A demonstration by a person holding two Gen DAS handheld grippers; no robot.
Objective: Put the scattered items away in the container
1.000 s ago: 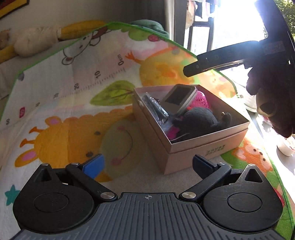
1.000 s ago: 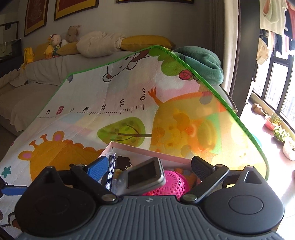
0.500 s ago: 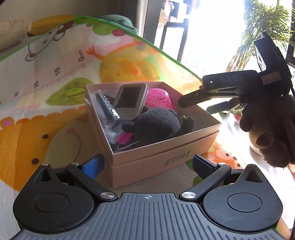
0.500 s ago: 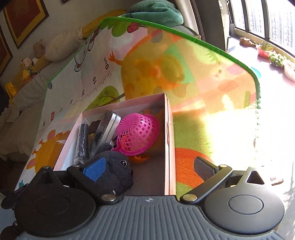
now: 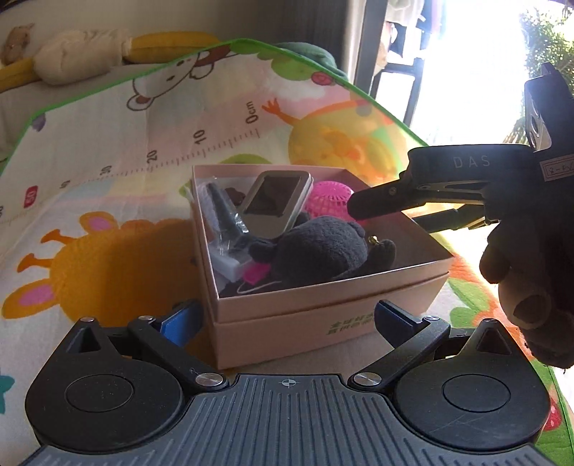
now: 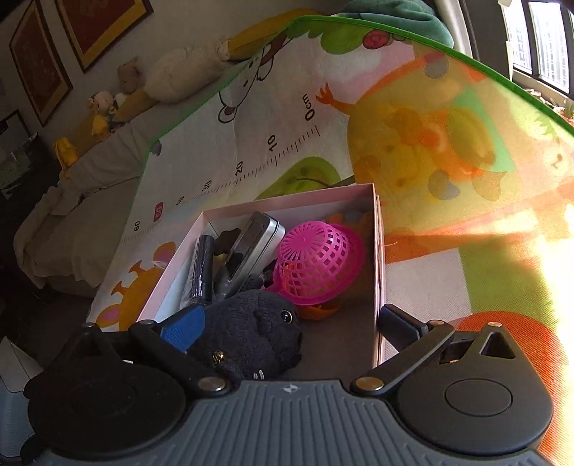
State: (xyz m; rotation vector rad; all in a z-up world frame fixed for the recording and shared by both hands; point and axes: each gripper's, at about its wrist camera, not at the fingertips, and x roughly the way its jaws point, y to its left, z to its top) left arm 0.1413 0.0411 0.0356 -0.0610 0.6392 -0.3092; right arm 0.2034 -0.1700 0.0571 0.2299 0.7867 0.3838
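A pink cardboard box [image 5: 323, 315] sits on the cartoon play mat; it also shows in the right wrist view [image 6: 378, 251]. Inside lie a black plush toy [image 5: 323, 251] [image 6: 251, 333], a silver tin with a dark window [image 5: 276, 204] [image 6: 251, 247], a pink plastic basket [image 5: 328, 200] [image 6: 315, 265] and a black wrapped tool [image 5: 224, 211] [image 6: 202, 269]. My left gripper [image 5: 287, 319] is open and empty, just in front of the box's near wall. My right gripper [image 6: 287, 322] is open and empty over the box's near right corner; it shows from the side in the left wrist view [image 5: 380, 200].
The play mat [image 5: 107, 161] covers a sofa with cushions and soft toys [image 6: 125, 82] at the back. A green blanket [image 6: 394, 14] lies at the mat's far edge. Bright windows stand to the right.
My left gripper has swung back left and a little nearer the box. My right gripper has pulled back and lowered, open, over the box's near right corner.
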